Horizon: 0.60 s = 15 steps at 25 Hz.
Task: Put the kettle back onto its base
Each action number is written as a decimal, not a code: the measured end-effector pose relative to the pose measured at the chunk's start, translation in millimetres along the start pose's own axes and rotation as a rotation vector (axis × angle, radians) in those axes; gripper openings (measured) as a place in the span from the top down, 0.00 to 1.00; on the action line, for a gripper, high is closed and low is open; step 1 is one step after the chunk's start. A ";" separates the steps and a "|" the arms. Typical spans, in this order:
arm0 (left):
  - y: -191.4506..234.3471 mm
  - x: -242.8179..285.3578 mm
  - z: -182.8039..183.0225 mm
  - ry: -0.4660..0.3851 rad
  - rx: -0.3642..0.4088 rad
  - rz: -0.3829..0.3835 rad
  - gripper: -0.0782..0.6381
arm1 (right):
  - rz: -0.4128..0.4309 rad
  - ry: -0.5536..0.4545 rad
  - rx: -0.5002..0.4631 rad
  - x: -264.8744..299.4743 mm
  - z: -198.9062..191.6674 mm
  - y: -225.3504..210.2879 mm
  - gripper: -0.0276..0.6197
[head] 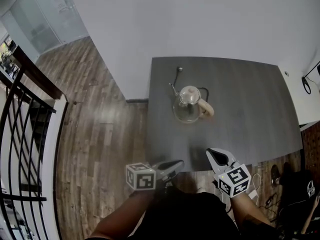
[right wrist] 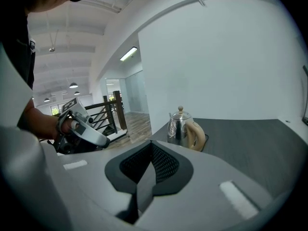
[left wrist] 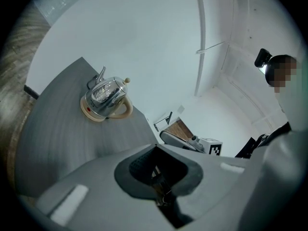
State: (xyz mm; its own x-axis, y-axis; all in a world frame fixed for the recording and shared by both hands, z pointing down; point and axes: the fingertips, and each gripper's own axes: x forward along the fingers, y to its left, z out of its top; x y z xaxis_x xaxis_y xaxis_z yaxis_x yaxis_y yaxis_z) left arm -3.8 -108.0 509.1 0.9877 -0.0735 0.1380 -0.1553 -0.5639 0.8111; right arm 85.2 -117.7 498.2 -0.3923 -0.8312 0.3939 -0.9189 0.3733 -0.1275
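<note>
Dark grey rectangular worktop (head: 240, 114), centre to 3 o'clock. Plain white wall (head: 200, 19), 12 o'clock. Brown wood-plank floor (head: 100, 134), 9 o'clock. Black metal stair railing (head: 20, 114), far 9 o'clock. Frosted glass partition (head: 50, 14), 11 o'clock.

Foreground: hand-held gripper (left wrist: 156, 153), jaws together with nothing between them; beyond, well apart, kettle (left wrist: 105, 100) upright on grey desk (left wrist: 57, 143).

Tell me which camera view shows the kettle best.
The left gripper view: the kettle appears largest there, whole, seen from obliquely above. The right gripper view shows the kettle smaller, side-on. The head view shows the kettle small, from above.
</note>
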 end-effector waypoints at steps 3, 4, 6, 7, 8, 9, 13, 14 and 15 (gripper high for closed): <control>-9.4 8.3 -6.4 -0.041 0.006 0.039 0.89 | 0.036 0.002 -0.018 -22.8 -5.2 0.5 0.91; -13.3 10.9 -8.7 -0.056 0.007 0.049 0.89 | 0.046 0.003 -0.023 -30.9 -7.6 0.4 0.91; -23.0 16.6 -15.6 -0.079 0.011 0.068 0.89 | 0.065 0.004 -0.031 -47.6 -13.4 -0.5 0.91; -28.5 19.6 -20.0 -0.087 0.015 0.077 0.89 | 0.075 0.004 -0.033 -56.1 -16.4 -1.3 0.91; -34.3 22.7 -25.1 -0.093 0.019 0.086 0.89 | 0.084 0.003 -0.035 -64.5 -19.5 -2.2 0.91; -40.3 25.6 -31.0 -0.098 0.024 0.096 0.89 | 0.093 0.002 -0.035 -72.9 -22.5 -2.8 0.91; -61.7 32.0 -60.1 -0.115 0.049 0.141 0.89 | 0.133 -0.003 -0.039 -103.5 -35.2 -1.2 0.92; -65.8 32.1 -66.9 -0.121 0.053 0.154 0.89 | 0.144 -0.004 -0.039 -110.0 -38.3 -0.3 0.92; -69.8 31.8 -73.0 -0.130 0.056 0.168 0.89 | 0.154 -0.006 -0.037 -116.3 -41.3 0.6 0.92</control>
State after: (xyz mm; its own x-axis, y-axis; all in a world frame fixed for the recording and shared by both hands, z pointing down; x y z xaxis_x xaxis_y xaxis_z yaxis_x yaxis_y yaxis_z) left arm 37.1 -11.0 498.4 0.9427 -0.2734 0.1912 -0.3200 -0.5795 0.7495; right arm 131.9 -3.8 489.9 -0.5292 -0.7653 0.3665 -0.8455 0.5118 -0.1520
